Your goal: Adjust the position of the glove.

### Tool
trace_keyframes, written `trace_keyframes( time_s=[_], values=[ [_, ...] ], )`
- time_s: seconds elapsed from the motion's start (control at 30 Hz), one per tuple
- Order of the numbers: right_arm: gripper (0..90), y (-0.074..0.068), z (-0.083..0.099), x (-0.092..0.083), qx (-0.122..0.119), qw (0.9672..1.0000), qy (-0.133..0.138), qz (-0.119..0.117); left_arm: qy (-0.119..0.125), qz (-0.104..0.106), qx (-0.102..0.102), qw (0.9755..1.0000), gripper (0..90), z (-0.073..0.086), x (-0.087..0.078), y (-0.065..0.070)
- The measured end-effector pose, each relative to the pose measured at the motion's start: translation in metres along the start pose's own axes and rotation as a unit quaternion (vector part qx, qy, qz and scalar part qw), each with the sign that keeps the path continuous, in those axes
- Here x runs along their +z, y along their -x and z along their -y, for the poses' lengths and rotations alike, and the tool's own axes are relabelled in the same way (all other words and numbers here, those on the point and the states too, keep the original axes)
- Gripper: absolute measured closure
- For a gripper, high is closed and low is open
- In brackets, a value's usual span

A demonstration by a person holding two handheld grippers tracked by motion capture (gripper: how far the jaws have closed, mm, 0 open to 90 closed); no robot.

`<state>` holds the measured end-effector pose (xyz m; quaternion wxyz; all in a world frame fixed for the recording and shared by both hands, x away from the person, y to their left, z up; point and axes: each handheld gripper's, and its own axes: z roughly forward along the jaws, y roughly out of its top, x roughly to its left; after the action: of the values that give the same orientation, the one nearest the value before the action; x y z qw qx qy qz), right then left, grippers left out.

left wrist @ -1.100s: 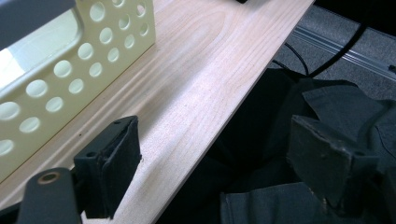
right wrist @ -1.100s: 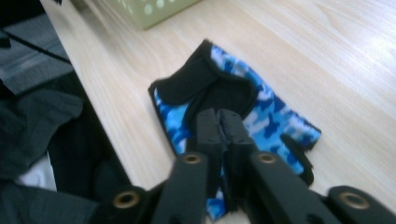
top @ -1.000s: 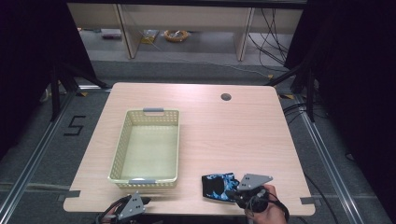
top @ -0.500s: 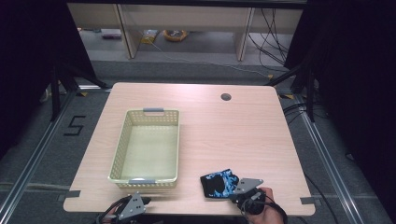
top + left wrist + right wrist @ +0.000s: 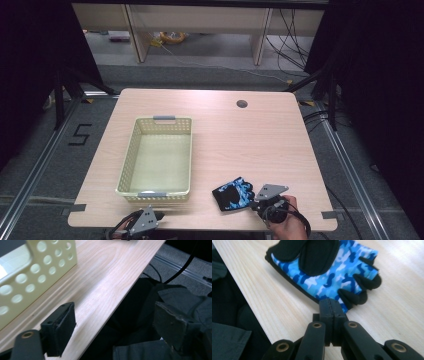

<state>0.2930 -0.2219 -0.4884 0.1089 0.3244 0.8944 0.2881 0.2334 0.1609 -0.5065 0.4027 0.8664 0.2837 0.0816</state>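
Though seemingly pinched, glove (image 5: 329, 267) flat

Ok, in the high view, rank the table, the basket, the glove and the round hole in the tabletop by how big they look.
1. table
2. basket
3. glove
4. hole, clearly the smallest

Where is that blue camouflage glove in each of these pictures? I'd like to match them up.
High view: the glove lies near the table's front edge, right of the basket, just left of the right gripper.
Right gripper view: the glove spreads across the upper middle, its edge at the tips of the shut jaws.
Left gripper view: basket corner and table, no glove.
Shared landmark: the pale wooden table.
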Motion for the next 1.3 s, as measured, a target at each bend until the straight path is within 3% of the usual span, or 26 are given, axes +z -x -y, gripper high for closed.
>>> trace_keyframes(
  time_s=[0.07, 0.17, 0.2, 0.3, 0.37, 0.4, 0.47, 0.5, 0.53, 0.57, 0.6, 0.67, 0.73, 0.77, 0.8, 0.83, 0.97, 1.0, 1.03, 1.1, 1.13, 1.17, 1.2, 1.23, 1.27, 1.3],
  values=[
    [84.1, 0.001, 0.0, -0.005, 0.008, 0.9999, 0.015, 0.0, 0.013, 0.013, -0.025, 0.9995, 21.1, -0.003, 0.005, 0.005],
    [77.3, 0.006, -0.001, -0.011, 0.026, 0.9988, 0.04, 0.009, 0.013, 0.026, -0.035, 0.999, 23.8, -0.009, 0.01, 0.008],
    [74.1, 0.008, -0.001, -0.013, 0.034, 0.9983, 0.045, 0.013, 0.024, 0.034, -0.047, 0.998, 24.8, -0.013, 0.014, 0.011],
    [67.8, 0.02, -0.003, -0.017, 0.055, 0.9955, 0.075, 0.019, 0.021, 0.035, -0.04, 0.9984, 27.1, -0.025, 0.021, 0.014],
    [64.1, 0.024, -0.004, -0.018, 0.069, 0.9939, 0.083, 0.022, 0.037, 0.038, -0.041, 0.9978, 28.4, -0.033, 0.027, 0.018],
    [62.9, 0.024, -0.005, -0.019, 0.088, 0.9931, 0.076, 0.016, 0.029, 0.033, -0.033, 0.9985, 28.6, -0.039, 0.031, 0.018],
    [59.0, 0.03, -0.006, -0.016, 0.099, 0.9913, 0.086, 0.015, 0.036, 0.03, -0.023, 0.9986, 28.6, -0.045, 0.038, 0.02],
    [57.2, 0.031, -0.007, -0.014, 0.114, 0.9897, 0.086, 0.007, 0.033, 0.03, -0.039, 0.9983, 28.6, -0.048, 0.042, 0.022],
    [56.3, 0.036, -0.007, -0.012, 0.102, 0.9908, 0.088, 0.013, 0.03, 0.033, -0.037, 0.9983, 28.7, -0.051, 0.046, 0.023],
    [55.1, 0.036, -0.009, -0.01, 0.115, 0.9895, 0.087, 0.01, 0.03, 0.034, -0.038, 0.9983, 28.8, -0.052, 0.048, 0.024],
    [54.3, 0.038, -0.009, -0.009, 0.111, 0.9897, 0.09, 0.012, 0.03, 0.031, -0.045, 0.9981, 29.0, -0.054, 0.053, 0.025],
    [52.2, 0.04, -0.01, -0.007, 0.114, 0.99, 0.084, 0.006, 0.016, 0.027, -0.031, 0.999, 29.2, -0.057, 0.058, 0.024],
    [52.0, 0.043, -0.011, -0.005, 0.116, 0.9896, 0.085, 0.011, 0.026, 0.034, -0.053, 0.9977, 29.4, -0.06, 0.065, 0.026],
    [51.9, 0.045, -0.011, -0.003, 0.106, 0.9904, 0.088, 0.009, 0.023, 0.032, -0.054, 0.9977, 30.1, -0.061, 0.067, 0.025],
    [51.7, 0.042, -0.012, -0.004, 0.131, 0.988, 0.082, 0.008, 0.019, 0.029, -0.056, 0.9978, 30.5, -0.063, 0.07, 0.025],
    [51.2, 0.046, -0.012, -0.002, 0.117, 0.9895, 0.085, 0.008, 0.014, 0.026, -0.055, 0.998, 30.5, -0.064, 0.071, 0.025],
    [50.8, 0.048, -0.012, 0.002, 0.127, 0.9893, 0.073, 0.005, 0.015, 0.019, -0.054, 0.9982, 31.6, -0.069, 0.075, 0.02],
    [50.4, 0.05, -0.012, 0.003, 0.128, 0.989, 0.074, 0.003, 0.018, 0.014, -0.069, 0.9973, 31.8, -0.07, 0.077, 0.02],
    [50.3, 0.049, -0.012, 0.006, 0.138, 0.987, 0.083, 0.008, 0.018, 0.015, -0.059, 0.998, 32.0, -0.071, 0.078, 0.018],
    [50.3, 0.05, -0.012, 0.005, 0.149, 0.986, 0.076, 0.003, 0.019, 0.007, -0.069, 0.9974, 32.8, -0.072, 0.08, 0.018],
    [50.3, 0.052, -0.013, 0.006, 0.144, 0.9863, 0.079, -0.013, 0.018, 0.005, -0.067, 0.9976, 33.5, -0.072, 0.081, 0.018],
    [50.3, 0.053, -0.013, 0.007, 0.135, 0.9877, 0.08, -0.003, 0.023, 0.007, -0.064, 0.9977, 33.7, -0.073, 0.083, 0.019],
    [50.3, 0.052, -0.014, 0.006, 0.14, 0.9875, 0.073, 0.001, 0.019, 0.006, -0.064, 0.9977, 33.9, -0.074, 0.084, 0.019],
    [50.4, 0.051, -0.014, 0.008, 0.15, 0.9856, 0.077, 0.004, 0.021, 0.005, -0.065, 0.9976, 34.0, -0.074, 0.086, 0.018],
    [50.3, 0.051, -0.015, 0.007, 0.145, 0.987, 0.069, 0.001, 0.023, 0.006, -0.07, 0.9972, 34.3, -0.075, 0.087, 0.018],
    [50.3, 0.052, -0.015, 0.009, 0.141, 0.987, 0.077, 0.005, 0.023, 0.001, -0.083, 0.9963, 34.7, -0.075, 0.087, 0.018]
  ],
)
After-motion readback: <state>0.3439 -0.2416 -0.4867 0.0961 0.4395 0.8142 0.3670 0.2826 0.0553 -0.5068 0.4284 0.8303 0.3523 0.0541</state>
